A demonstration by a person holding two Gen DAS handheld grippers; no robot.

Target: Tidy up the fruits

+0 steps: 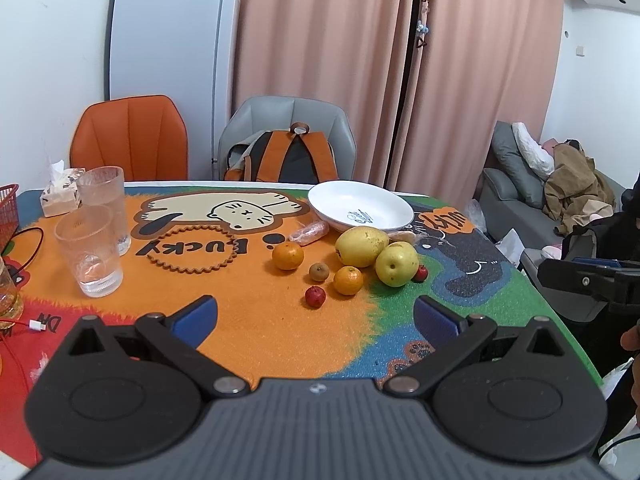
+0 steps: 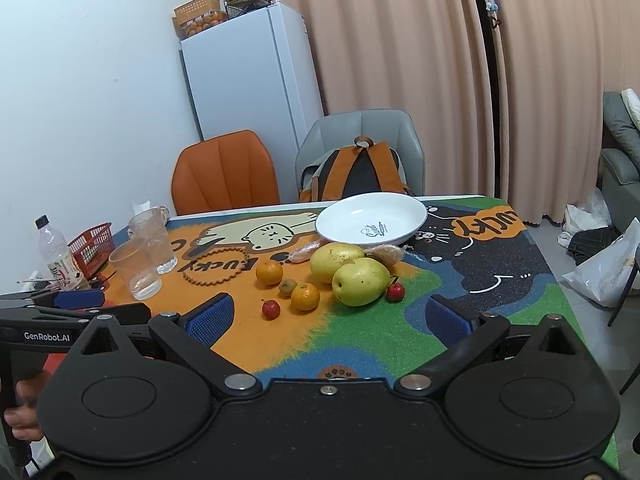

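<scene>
We take the white plate (image 1: 396,220) as landmark; it stands empty at the far edge. Just in front of it we see two yellow pears touching: the far pear (image 1: 361,246) lies on its side, the near pear (image 1: 396,264) shows its stem end. A red fruit (image 1: 420,273) touches the near pear's right. Left of the pears we find a large orange (image 1: 287,255), a brown kiwi (image 1: 319,271), a small orange (image 1: 348,280) and, nearest us, a second red fruit (image 1: 315,297).
</scene>
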